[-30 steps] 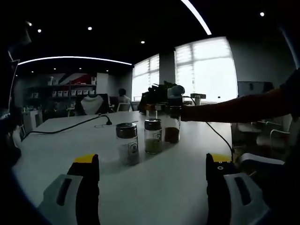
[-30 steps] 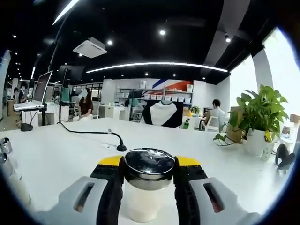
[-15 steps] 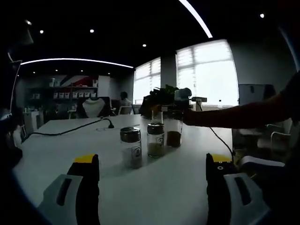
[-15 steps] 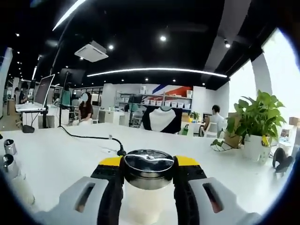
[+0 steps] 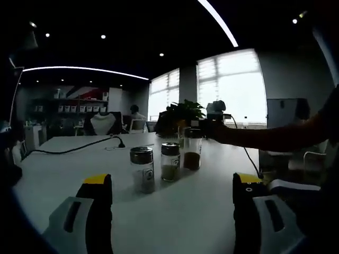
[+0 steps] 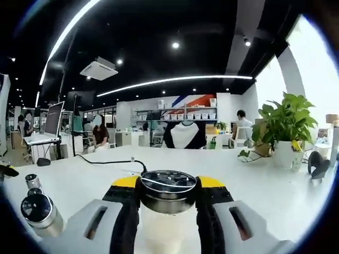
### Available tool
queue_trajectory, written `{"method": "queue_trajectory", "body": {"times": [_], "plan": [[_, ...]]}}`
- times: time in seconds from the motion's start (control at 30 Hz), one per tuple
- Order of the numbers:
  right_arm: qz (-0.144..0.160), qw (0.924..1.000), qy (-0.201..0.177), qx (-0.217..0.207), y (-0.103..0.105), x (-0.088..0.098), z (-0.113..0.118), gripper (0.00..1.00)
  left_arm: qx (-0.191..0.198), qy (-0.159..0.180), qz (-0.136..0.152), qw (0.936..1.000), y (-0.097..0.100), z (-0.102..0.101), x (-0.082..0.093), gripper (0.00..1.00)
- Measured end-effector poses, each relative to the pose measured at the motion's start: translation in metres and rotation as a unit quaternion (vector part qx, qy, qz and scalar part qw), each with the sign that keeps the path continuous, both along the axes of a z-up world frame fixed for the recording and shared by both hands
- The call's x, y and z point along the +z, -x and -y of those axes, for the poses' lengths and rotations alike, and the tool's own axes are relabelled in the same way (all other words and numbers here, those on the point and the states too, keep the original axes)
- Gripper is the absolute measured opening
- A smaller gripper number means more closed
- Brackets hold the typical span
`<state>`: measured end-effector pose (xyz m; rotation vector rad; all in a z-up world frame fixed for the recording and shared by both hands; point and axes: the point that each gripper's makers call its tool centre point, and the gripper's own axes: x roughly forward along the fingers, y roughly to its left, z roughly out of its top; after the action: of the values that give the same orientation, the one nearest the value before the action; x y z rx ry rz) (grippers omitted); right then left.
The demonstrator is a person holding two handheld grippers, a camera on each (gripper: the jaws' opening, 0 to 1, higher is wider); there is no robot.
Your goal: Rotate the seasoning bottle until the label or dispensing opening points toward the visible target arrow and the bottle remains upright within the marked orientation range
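Right gripper (image 6: pixel 168 211): we have its jaws closed on the clear seasoning bottle with a chrome lid (image 6: pixel 168 191), clamped just under the cap so the body can be turned about its own axis.
Bottle position: in the left gripper view it is the far jar holding brown seasoning (image 5: pixel 192 154), at the end of a row on the white tabletop (image 5: pixel 175 211), near the other two and touching neither; we think its base is on the tabletop, though the dim view leaves that unsure.
Neighbours: a clear jar with pale contents (image 5: pixel 143 169) and a clear jar with greenish contents (image 5: pixel 170 161) stand upright, left alone.
Axis and facing: long axis vertical, lid up; we cannot make out the label, the opening or any target arrow, so its heading stays unjudged.
Left gripper (image 5: pixel 172 211): jaws wide apart, holding nothing, kept back from the row, we judge to leave room for the turn.
Background: a potted green plant (image 6: pixel 286 132) well behind.
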<state>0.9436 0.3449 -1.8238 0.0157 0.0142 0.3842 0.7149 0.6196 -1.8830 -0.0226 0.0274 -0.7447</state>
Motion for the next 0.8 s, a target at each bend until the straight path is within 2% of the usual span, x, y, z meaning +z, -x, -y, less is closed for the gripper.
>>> {"method": "queue_trajectory", "body": {"times": [0.2,0.43,0.8], "plan": [[0.012,0.9993,0.027,0.023,0.021,0.003,-0.008,0.38,-0.004,-0.001,-0.005,1.0,-0.001,0.003,-0.004,1.0],[0.02,0.9979,0.045,0.041,0.046,0.01,-0.018,0.38,-0.011,0.011,0.004,0.9999,0.002,0.009,0.003,1.0],[0.035,0.9983,0.025,0.039,0.079,0.016,-0.011,0.38,-0.014,0.011,0.005,0.9998,0.003,0.012,0.004,1.0]]}}
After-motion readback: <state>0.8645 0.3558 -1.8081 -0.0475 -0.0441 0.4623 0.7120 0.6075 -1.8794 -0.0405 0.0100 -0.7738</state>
